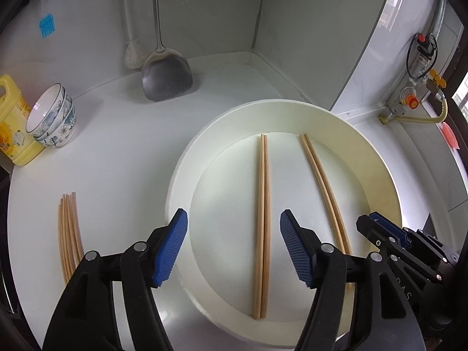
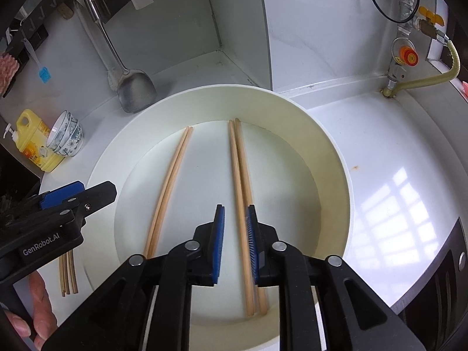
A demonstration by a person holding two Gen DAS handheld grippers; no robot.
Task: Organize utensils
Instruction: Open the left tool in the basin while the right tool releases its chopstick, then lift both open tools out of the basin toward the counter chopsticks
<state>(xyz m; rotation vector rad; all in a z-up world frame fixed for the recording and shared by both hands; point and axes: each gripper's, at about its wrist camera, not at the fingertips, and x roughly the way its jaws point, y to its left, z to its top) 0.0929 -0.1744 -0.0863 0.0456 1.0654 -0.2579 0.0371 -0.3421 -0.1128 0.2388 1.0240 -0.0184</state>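
A wide, shallow white basin (image 1: 377, 158) with a smooth flat bottom sits on the glossy white desk (image 1: 117, 134), holding two pairs of slim wooden chopsticks. The left claw (image 1: 234, 248), its ribbed blue pads spread wide, hangs over the left pair (image 1: 263, 219), which lies between the fingers. The right claw (image 2: 236, 242) has narrowed around the right pair (image 2: 242, 181), though a gap still shows. A loose bundle of chopsticks (image 1: 68, 234) lies on the desk left of the basin.

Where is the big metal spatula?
In both views the metal spatula leans against the back wall, left of and behind the white plate, next to the white brush.
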